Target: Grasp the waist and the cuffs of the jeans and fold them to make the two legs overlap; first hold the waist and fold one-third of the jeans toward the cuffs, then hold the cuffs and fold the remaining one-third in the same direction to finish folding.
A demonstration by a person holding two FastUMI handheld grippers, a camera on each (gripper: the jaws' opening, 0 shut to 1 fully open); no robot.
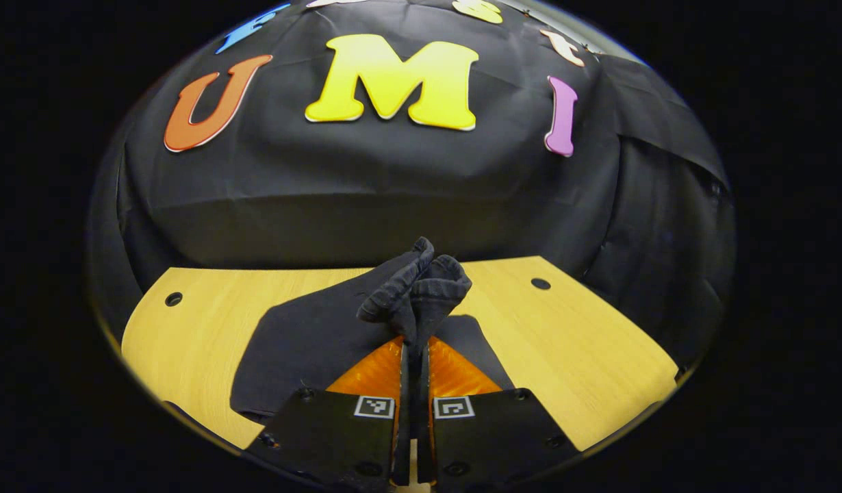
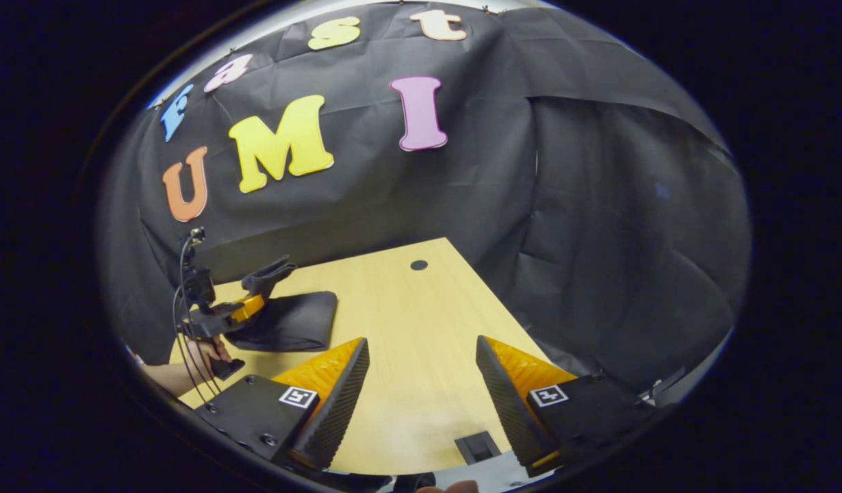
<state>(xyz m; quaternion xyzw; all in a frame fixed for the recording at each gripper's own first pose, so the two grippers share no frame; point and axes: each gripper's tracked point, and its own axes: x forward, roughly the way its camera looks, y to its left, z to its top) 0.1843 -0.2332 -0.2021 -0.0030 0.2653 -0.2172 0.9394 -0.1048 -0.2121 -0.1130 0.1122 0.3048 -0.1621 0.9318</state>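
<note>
Left gripper view: left gripper [image 1: 414, 346] closed, both fingers pinching a bunched edge of the dark jeans [image 1: 311, 342]; clamped fabric rising in two rolled folds above the fingertips toward 12 o'clock. Rest of the jeans spread flat on the table [image 1: 571, 342], trailing from the gripper toward 9 o'clock. Which end of the jeans is clamped: cannot tell. Round holes in the table near its far corners, at 10 and 2 o'clock.

Right gripper view: right gripper [image 2: 421, 373] spread wide, nothing between the fingers, hovering over bare table [image 2: 407, 308]. Left gripper [image 2: 253, 306] farther off at 9 o'clock, held by a hand [image 2: 212, 349], cables running up from it. Jeans [image 2: 291, 318] at 9 to 10 o'clock, lying folded on the table just beside that gripper, one edge lifted in its grip. Right gripper well apart from the jeans. One round hole [image 2: 419, 264] in the table at 12 o'clock.
</note>
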